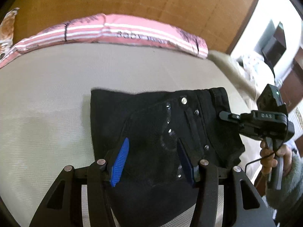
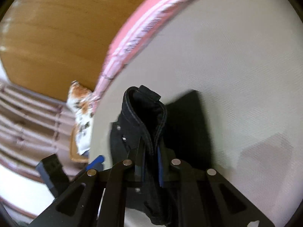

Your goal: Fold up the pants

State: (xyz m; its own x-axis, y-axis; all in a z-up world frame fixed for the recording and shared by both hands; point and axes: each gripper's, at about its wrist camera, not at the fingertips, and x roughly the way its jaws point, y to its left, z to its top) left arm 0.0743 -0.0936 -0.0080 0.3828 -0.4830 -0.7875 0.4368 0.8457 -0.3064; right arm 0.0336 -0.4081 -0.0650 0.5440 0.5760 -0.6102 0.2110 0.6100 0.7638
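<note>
Step in hand: a fold of the black pants point(image 1: 157, 124), judging by the lifted edge; they already lie as a compact dark block.
Pants, place: on the pale mattress point(image 1: 47, 98), toward its near edge, well short of the pink striped blanket point(image 1: 117, 30) bunched along the far edge.
Right gripper point(image 2: 151, 162): clamped tight on the stitched waistband, which stands up out of the jaws in a thick rolled loop.
Left gripper point(image 1: 151, 160): jaws stand about half apart with pants cloth between them; whether the blue pads point(image 1: 120, 162) press on it is hard to tell from here.
Next move calls for: carrying the pinched waistband across the block without dragging the bottom layer, and the left side steadying or lifting in step.
Materials: heavy denim-like cloth, matte, with small metal rivets and a button; double seams at the band.
Mattress: fine woven texture, flat, slightly yielding by the look.
Beyond: a wooden headboard point(image 1: 132, 1), smooth grain.
</note>
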